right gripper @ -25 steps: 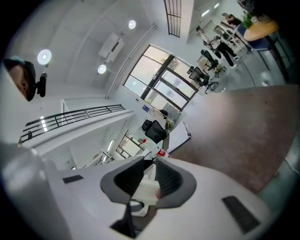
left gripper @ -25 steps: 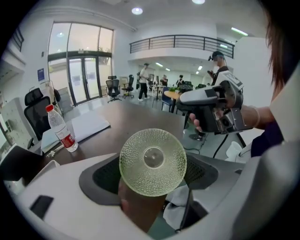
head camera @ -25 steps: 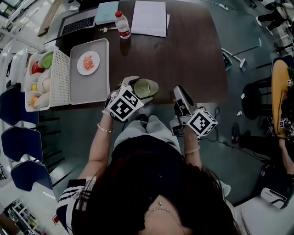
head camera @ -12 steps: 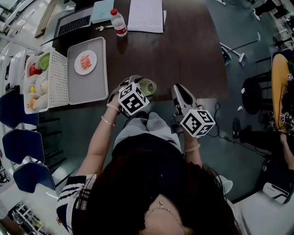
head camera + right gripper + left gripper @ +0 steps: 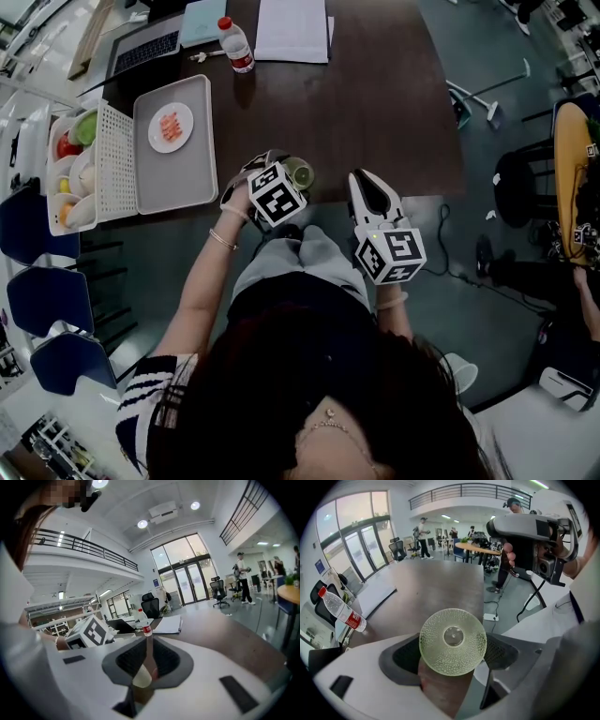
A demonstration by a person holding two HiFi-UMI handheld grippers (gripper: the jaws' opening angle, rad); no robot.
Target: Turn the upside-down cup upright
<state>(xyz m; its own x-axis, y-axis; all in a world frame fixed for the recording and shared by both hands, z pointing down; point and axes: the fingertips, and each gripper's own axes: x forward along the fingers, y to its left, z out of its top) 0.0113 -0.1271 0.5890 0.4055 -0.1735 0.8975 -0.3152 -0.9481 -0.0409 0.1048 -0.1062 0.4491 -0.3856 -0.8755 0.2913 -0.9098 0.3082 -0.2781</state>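
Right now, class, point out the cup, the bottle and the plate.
cup (image 5: 453,641): left gripper view, on its dotted base.
bottle (image 5: 234,45): head view, on the middle of its body.
plate (image 5: 169,144): head view, on the bare part beside the food.

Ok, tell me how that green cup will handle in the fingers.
The green cup is round, so it could roll if laid down by the table edge. Its dimpled surface probably gives the fingers grip. Translucent, perhaps glass: possibly fragile.
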